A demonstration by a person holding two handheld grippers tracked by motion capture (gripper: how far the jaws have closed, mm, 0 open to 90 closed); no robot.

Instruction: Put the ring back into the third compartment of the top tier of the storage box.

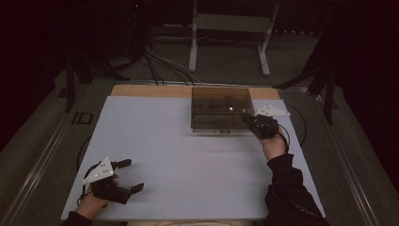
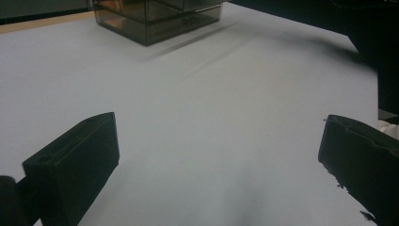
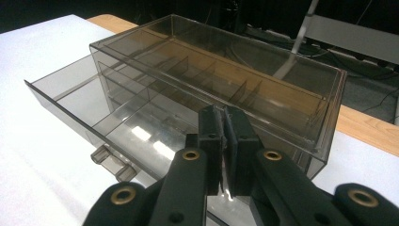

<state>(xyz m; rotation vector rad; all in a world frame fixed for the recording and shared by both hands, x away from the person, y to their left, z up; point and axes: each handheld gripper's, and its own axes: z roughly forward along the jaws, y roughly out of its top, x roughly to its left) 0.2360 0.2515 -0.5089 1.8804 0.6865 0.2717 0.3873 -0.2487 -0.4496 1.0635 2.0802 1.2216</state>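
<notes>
no readable text, labels or numbers

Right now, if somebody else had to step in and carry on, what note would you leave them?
Left gripper: open, holding nothing, resting near the front left of the white table.
Right gripper: shut, holding nothing visible, by the right end of the smoky clear drawer box at the back.
Done: a lower drawer is pulled partway out; it looks empty.
Left: presumably push it in or open it further; unclear which.

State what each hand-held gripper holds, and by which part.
Nothing in either. The left hand-held gripper is open over the table; the right hand-held gripper is shut, empty, beside the drawer box.
</notes>
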